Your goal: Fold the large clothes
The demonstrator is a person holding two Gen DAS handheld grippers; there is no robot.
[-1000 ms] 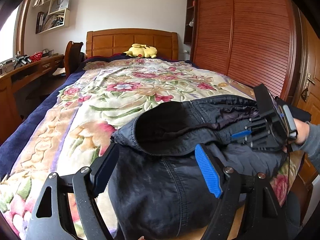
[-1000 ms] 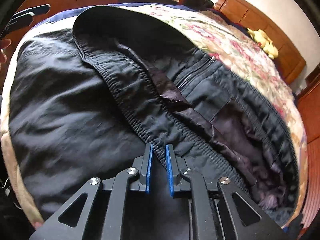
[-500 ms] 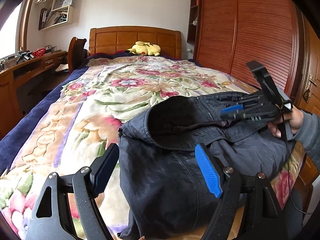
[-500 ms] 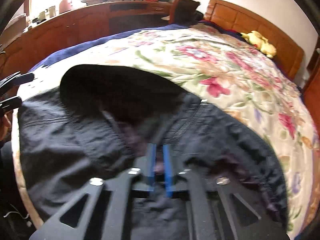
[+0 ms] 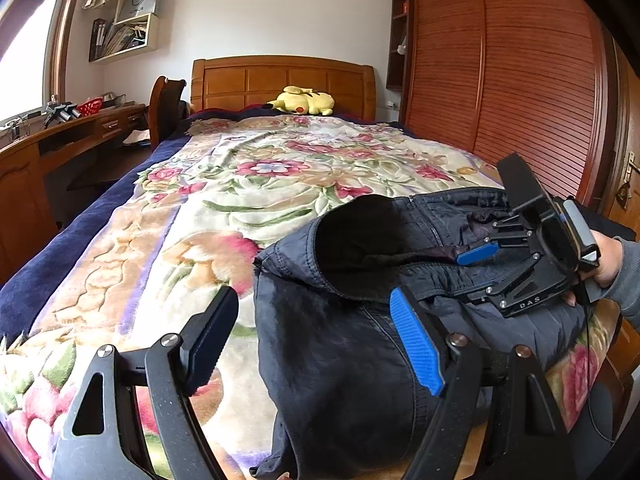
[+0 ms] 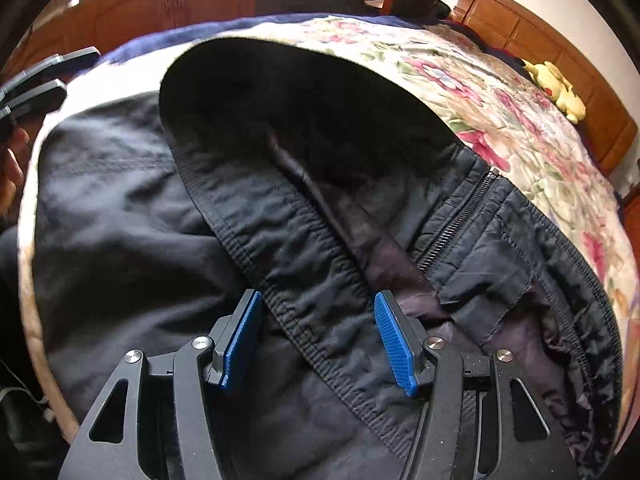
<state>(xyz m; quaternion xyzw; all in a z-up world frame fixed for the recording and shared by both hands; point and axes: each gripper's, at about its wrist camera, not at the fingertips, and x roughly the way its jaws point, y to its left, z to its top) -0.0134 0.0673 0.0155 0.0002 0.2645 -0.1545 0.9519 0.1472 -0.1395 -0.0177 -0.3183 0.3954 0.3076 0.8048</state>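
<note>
Jacket (image 6: 132,248): dark, bunched at bed's (image 5: 120,260) foot end.
Elastic hem band (image 6: 304,280): runs lengthwise between right gripper's (image 6: 318,340) opening jaws, ungripped.
Left gripper (image 5: 316,340): wide apart, empty, farther from hem.

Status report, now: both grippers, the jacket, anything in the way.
Left gripper open, empty, at the jacket's near edge. Right gripper opening, ribbed hem between the pads, not pinched. Jacket bunched on the bed. Nothing in the way.
</note>
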